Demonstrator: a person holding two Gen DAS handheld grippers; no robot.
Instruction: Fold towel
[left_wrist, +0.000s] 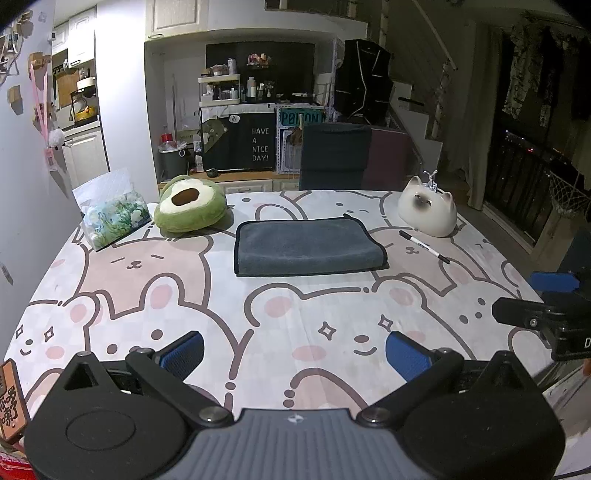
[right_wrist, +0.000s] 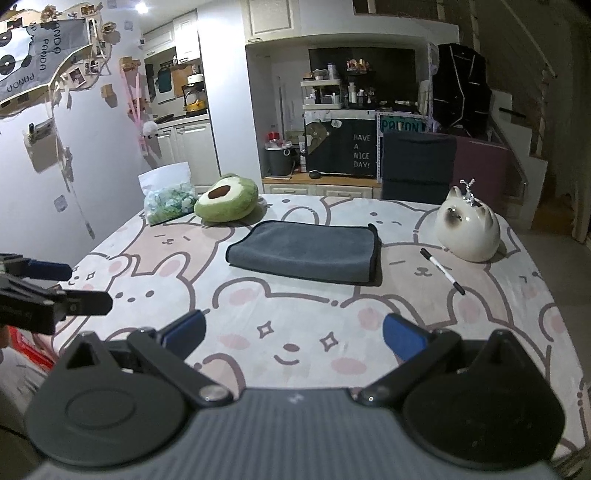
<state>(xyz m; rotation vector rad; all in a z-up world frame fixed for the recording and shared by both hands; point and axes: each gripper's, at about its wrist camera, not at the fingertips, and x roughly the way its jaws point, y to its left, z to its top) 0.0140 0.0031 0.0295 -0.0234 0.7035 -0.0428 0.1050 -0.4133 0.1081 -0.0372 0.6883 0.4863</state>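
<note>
With the gray towel (left_wrist: 308, 248) lying folded mid-table, well ahead of both empty, wide-open tools, left gripper (left_wrist: 295, 353) and right gripper (right_wrist: 293, 336), the next move is probably reaching for its edge.

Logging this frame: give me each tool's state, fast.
Left tool: open, holding nothing.
Right tool: open, holding nothing; the towel lies untouched.
</note>
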